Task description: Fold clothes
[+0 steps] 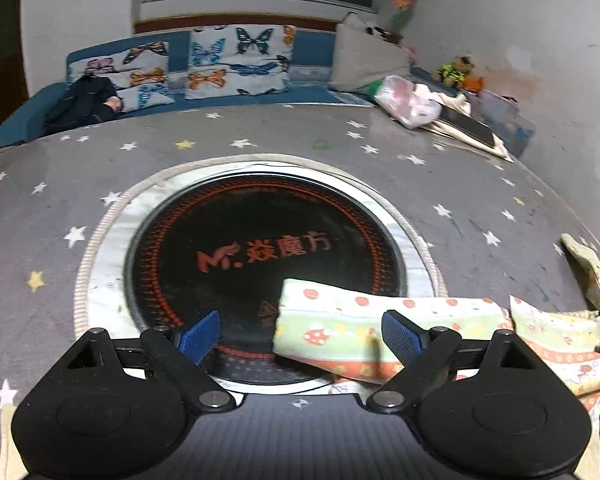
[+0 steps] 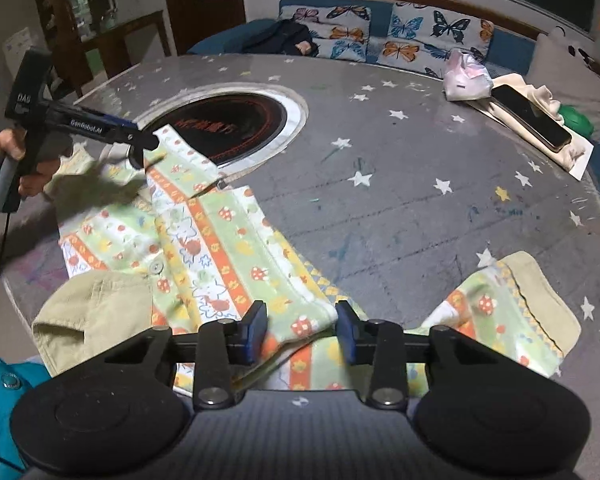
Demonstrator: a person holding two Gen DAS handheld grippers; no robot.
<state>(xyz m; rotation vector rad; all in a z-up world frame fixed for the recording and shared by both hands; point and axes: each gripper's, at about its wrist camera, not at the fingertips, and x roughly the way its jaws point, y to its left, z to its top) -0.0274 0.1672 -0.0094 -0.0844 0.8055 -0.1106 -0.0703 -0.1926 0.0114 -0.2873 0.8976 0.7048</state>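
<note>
Shirt spread on starred bench, one sleeve over hob. Left claw wide apart above sleeve. Right claw part-spread astride a fold, not pinching.

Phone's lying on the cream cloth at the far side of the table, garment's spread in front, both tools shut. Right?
One thing is wrong: the left tool is open, pads wide apart, as the left wrist view shows. The phone does lie on the cream cloth, and the garment is spread in front.

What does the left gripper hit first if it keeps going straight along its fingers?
Probably the folded edge of the patterned garment between the open left gripper fingers, over the black cooktop; depth is unclear.
</note>
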